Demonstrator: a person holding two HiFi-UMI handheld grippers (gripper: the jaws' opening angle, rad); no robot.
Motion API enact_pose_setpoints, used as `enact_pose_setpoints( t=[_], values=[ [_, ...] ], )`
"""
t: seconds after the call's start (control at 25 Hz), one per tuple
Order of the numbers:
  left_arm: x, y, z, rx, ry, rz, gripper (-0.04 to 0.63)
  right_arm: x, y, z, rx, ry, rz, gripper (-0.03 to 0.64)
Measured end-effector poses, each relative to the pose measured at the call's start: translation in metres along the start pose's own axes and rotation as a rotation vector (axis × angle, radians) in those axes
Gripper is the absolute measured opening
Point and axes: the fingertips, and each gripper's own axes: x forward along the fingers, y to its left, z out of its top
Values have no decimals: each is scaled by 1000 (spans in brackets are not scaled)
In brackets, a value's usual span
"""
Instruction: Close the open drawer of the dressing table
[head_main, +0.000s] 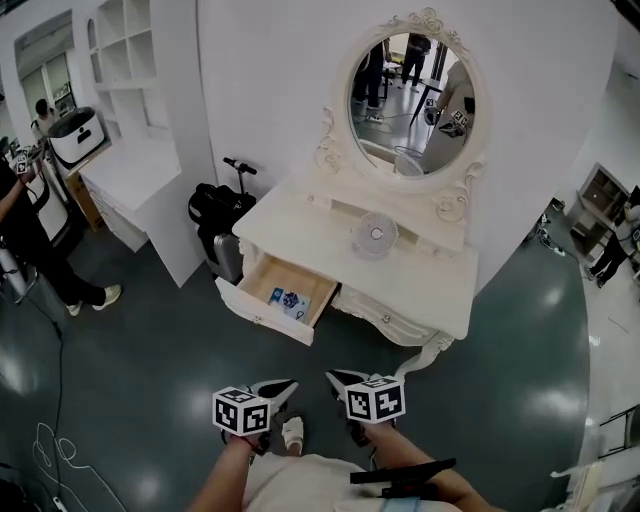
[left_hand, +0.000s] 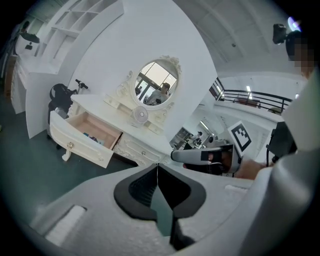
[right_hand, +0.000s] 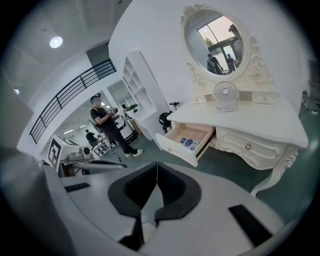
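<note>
The open, pale wooden drawer (head_main: 285, 297) juts from the left half of the cream carved dressing surface (head_main: 420, 290) with its oval mirror. A small blue packet (head_main: 290, 299) lies inside the drawer. Well in front of that surface, the left tool (head_main: 286, 384) and right tool (head_main: 336, 377) hang side by side, each with its jaws closed on nothing.

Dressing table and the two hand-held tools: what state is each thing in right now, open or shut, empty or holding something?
Left drawer: pulled open, small items inside.
Right drawer: shut.
Fan: upright on the tabletop; cannot tell whether it is running.
Left gripper: fingers shut, empty.
Right gripper: fingers shut, empty.
</note>
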Motion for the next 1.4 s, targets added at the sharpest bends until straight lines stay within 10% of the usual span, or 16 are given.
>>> enact_pose_setpoints(
  t=[1.4],
  values=[
    [35, 135, 93, -15, 56, 1, 11, 128, -22, 104, 53, 6, -5, 17]
  ],
)
